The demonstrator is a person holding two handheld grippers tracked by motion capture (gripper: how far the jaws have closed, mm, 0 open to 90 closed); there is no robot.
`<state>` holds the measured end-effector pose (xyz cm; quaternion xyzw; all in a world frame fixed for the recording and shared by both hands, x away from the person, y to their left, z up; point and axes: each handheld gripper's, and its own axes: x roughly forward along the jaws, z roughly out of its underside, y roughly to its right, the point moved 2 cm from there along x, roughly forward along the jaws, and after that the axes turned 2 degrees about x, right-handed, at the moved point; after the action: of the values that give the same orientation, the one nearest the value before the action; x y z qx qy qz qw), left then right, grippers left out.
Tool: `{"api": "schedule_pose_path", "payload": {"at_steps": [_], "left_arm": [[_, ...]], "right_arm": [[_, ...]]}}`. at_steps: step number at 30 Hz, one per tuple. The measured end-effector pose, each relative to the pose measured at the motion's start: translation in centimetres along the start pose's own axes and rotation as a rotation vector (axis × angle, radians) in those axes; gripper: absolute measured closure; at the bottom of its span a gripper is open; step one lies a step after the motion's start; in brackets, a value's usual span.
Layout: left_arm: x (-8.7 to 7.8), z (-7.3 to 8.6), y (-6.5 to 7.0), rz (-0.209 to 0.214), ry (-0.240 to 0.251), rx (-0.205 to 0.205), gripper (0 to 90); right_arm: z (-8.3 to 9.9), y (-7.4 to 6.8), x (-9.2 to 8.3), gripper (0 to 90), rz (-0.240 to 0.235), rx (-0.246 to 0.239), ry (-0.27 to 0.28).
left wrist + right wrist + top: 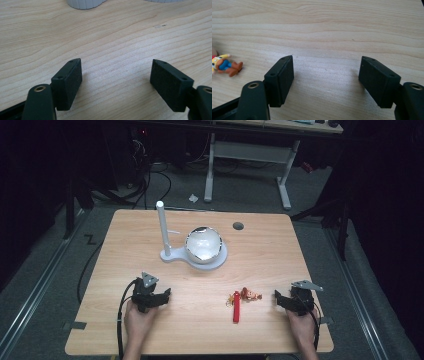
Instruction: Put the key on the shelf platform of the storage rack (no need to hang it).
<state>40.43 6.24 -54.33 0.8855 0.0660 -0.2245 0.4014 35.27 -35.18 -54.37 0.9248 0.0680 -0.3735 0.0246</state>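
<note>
Both hands rest low on the pale wooden table (150, 340), and the left gripper (116, 75) has its jaws spread wide over bare wood, with the white ribbed base of the stand (85, 3) well ahead of them. The right gripper (325, 75) is also spread with nothing between its jaws. A small toy figure in yellow, blue and brown (224, 65) lies off to the left of its left jaw, apart from it, next to a red strap (236, 309).

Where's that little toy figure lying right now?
In the high view the toy figure lies flat on the table's near right part, just right of the red strap's top end and left of the right gripper.
</note>
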Motion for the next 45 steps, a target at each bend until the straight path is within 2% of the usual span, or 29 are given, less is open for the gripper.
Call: {"api": "schedule_pose_path", "payload": {"at_steps": [4,9,10,14,16,22,24,26,34,40,44,45], "left_arm": [[0.3,-0.1,0.0,0.002,0.01,0.022,25.7],[0.4,-0.1,0.0,0.001,0.008,0.014,26.0],[0.4,-0.2,0.1,0.001,0.008,0.013,26.1],[0.5,-0.2,0.1,0.001,0.008,0.012,26.2],[0.5,-0.2,0.1,-0.002,0.007,0.005,26.3],[0.5,-0.2,0.1,-0.002,0.008,0.006,25.7],[0.5,-0.2,0.1,-0.001,0.006,0.008,25.5],[0.5,-0.1,0.2,-0.003,0.004,0.003,25.4],[0.5,-0.2,0.1,-0.003,0.003,0.002,25.4],[0.5,-0.2,0.1,-0.005,0.004,0.0,25.4],[0.5,-0.2,0.1,0.004,0.001,0.007,25.4],[0.4,-0.2,0.1,-0.001,-0.001,-0.003,25.4]], "right_arm": [[0.1,0.1,-0.1,29.4,-0.006,-0.004,-0.002],[0.1,0.1,-0.2,32.9,-0.01,-0.008,0.002],[0.2,-0.1,-0.4,35.3,-0.01,-0.017,-0.004],[-0.1,-0.4,-1.1,35.6,-0.011,-0.048,-0.019],[-0.6,-0.9,-2.3,36.4,-0.029,-0.086,0.01],[-0.7,-2.4,-3.5,36.3,-0.114,-0.123,0.059],[-0.6,-2.7,-3.5,36.4,-0.129,-0.133,0.062],[-0.5,-3.7,-3.4,36.3,-0.164,-0.181,0.064],[-0.6,-6.2,-3.5,35.5,-0.249,-0.238,0.071],[-1.1,-7.5,-3.2,33.2,-0.313,-0.238,0.076],[-1.4,-8.3,-2.4,32.3,-0.331,-0.259,0.067],[-1.6,-8.5,-2.2,32.1,-0.332,-0.267,0.067]]}}
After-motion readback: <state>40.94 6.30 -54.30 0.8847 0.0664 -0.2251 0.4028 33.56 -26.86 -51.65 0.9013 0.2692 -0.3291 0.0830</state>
